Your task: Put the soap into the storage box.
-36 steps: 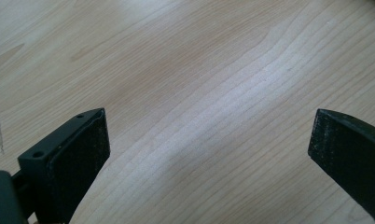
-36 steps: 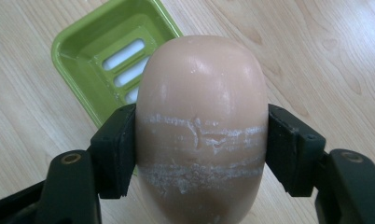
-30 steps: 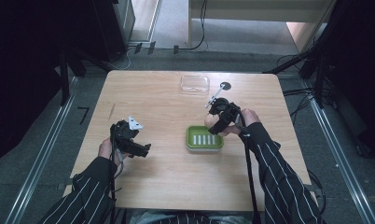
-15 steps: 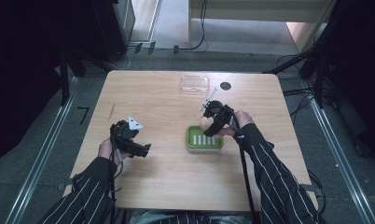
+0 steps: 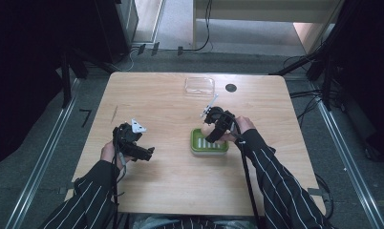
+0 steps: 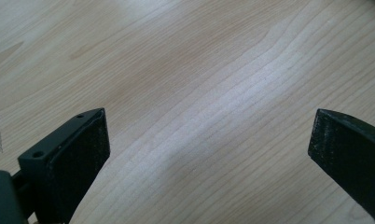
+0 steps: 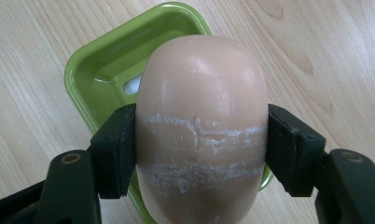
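My right gripper is shut on a pale pink bar of soap, with both black pads pressed against its sides. The soap hangs just above a green soap dish, whose slotted floor shows behind it. From above, the right gripper hovers over the back edge of the green dish near the table's middle. My left gripper rests at the left of the table, and its jaws stand wide apart over bare wood with nothing between them.
A clear plastic lid lies near the table's far edge, beside a round black cable hole. The wooden table has open surface in front and at the left. Cables trail from both grippers.
My right gripper has moved down and slightly left with the soap, closer over the green dish. The left gripper has stayed where it was.
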Action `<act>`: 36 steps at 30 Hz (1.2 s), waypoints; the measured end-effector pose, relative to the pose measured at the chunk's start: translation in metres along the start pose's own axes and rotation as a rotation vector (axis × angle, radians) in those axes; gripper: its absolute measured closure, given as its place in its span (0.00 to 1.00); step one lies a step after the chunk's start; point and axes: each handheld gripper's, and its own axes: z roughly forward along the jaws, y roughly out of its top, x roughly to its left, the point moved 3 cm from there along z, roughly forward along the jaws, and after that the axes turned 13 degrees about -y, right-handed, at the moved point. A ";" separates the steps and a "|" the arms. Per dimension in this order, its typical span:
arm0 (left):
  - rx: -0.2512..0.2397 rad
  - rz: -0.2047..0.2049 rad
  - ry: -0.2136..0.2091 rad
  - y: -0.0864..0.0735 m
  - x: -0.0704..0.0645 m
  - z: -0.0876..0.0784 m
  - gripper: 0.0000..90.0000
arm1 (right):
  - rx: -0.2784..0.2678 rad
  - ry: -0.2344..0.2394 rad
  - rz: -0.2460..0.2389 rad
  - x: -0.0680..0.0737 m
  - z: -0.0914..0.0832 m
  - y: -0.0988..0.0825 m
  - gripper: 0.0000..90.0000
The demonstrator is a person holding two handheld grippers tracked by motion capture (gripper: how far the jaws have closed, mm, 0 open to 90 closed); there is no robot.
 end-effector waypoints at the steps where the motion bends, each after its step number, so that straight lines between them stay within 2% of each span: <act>1: 0.000 0.000 0.000 0.000 0.000 0.000 0.00 | 0.003 0.001 -0.002 0.001 0.001 0.000 0.37; 23: 0.003 0.001 -0.001 0.000 0.000 0.000 0.00 | 0.014 -0.003 -0.017 0.008 0.018 0.001 0.37; 36: 0.003 0.000 0.000 0.000 0.000 0.000 0.00 | 0.018 0.006 -0.023 0.009 0.019 0.000 0.37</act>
